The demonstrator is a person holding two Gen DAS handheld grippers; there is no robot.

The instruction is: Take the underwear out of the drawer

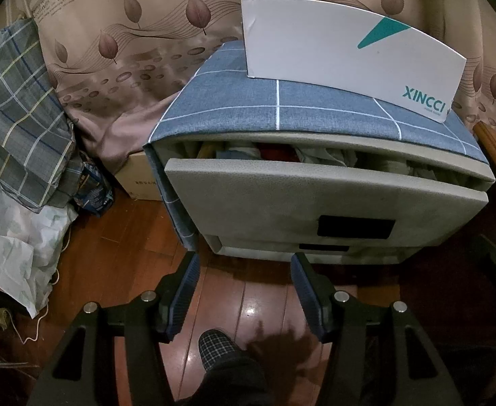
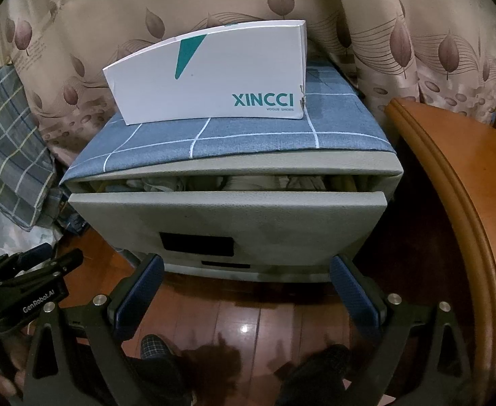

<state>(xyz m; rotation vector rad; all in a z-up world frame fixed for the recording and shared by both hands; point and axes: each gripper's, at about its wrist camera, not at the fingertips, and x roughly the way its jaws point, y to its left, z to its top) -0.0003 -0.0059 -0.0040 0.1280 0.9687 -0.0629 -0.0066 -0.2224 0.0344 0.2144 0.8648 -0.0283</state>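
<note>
A grey drawer unit stands on the wooden floor. Its top drawer is pulled out a little. Crumpled clothes show in the gap above the drawer front; I cannot tell which piece is underwear. My left gripper is open and empty, low in front of the unit. My right gripper is open and empty, also low in front of the drawer. The left gripper also shows at the left edge of the right wrist view.
A blue checked cloth covers the unit's top, with a white XINCCI shoe box on it. A wooden furniture edge is at the right. Plaid bedding and a cardboard box are at the left. A curtain hangs behind.
</note>
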